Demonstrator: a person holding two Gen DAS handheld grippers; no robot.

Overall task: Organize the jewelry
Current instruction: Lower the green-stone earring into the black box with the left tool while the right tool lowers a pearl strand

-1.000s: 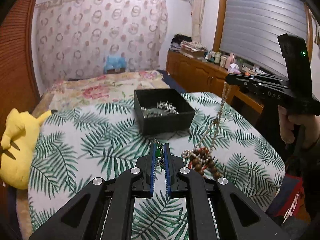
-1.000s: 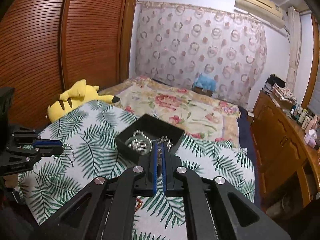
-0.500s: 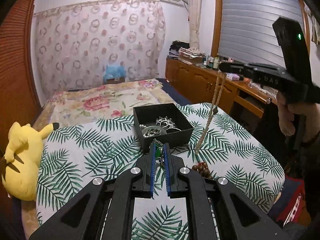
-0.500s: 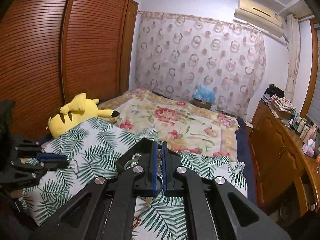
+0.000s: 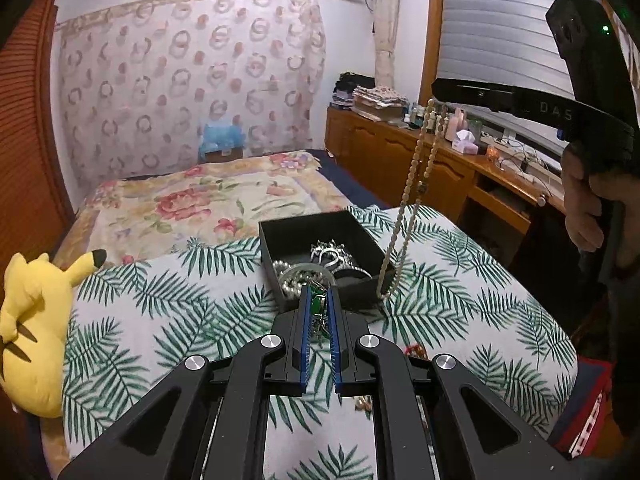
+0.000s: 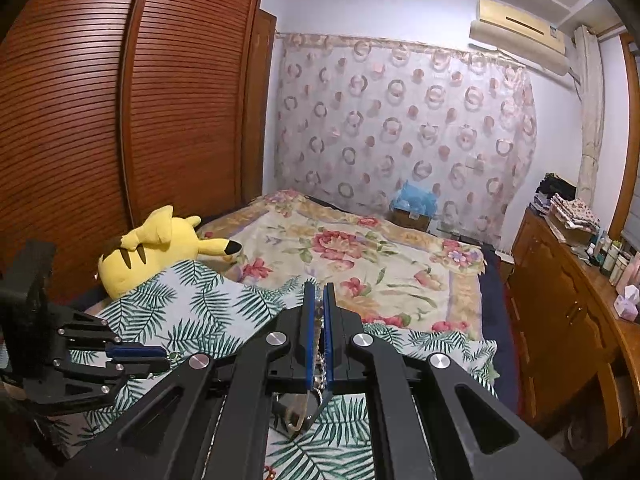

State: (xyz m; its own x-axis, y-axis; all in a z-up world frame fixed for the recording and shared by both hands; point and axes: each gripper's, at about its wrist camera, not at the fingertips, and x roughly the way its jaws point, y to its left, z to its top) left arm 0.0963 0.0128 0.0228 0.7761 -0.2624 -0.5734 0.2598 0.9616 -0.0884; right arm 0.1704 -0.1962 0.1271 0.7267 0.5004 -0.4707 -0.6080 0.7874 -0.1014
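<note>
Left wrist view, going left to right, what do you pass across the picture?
Yellow plush toy → left gripper pinching a green-stone piece → black jewelry box → cream bead necklace hanging from the right gripper → hand holding that gripper.

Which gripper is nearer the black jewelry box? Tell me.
Left. The left gripper sits just at the black jewelry box's near edge, pinching a green piece. The right gripper is raised well above it, dangling a bead necklace.
</note>
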